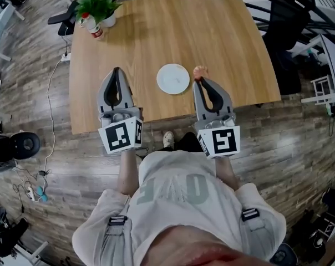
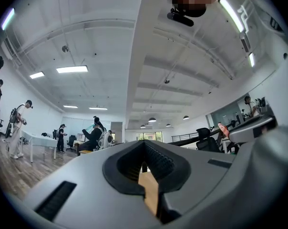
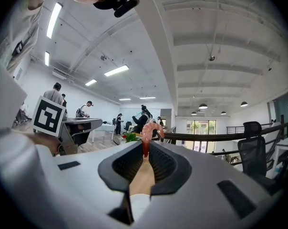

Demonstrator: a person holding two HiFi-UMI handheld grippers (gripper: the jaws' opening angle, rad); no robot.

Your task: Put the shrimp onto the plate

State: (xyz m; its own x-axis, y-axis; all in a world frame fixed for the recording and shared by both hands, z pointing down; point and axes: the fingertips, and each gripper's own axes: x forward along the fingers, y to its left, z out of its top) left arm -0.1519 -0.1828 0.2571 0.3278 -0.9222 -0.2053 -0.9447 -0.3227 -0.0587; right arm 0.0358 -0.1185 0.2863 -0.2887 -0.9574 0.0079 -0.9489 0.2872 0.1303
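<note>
A pink-orange shrimp [image 1: 200,71] is pinched by its tail at the tips of my right gripper [image 1: 198,80], just right of the white plate [image 1: 173,78] on the wooden table [image 1: 167,32]. In the right gripper view the curled shrimp [image 3: 151,129] sticks up from between the jaws of the right gripper [image 3: 145,149], which are shut on it. My left gripper [image 1: 116,71] hovers left of the plate; in the left gripper view its jaws [image 2: 144,156] are closed together with nothing between them. The plate is bare.
A potted green plant [image 1: 99,7] and a red-and-white can [image 1: 94,29] stand at the table's far left corner. Dark office chairs [image 1: 287,21] stand to the right of the table. A cable [image 1: 51,104] runs over the floor at left.
</note>
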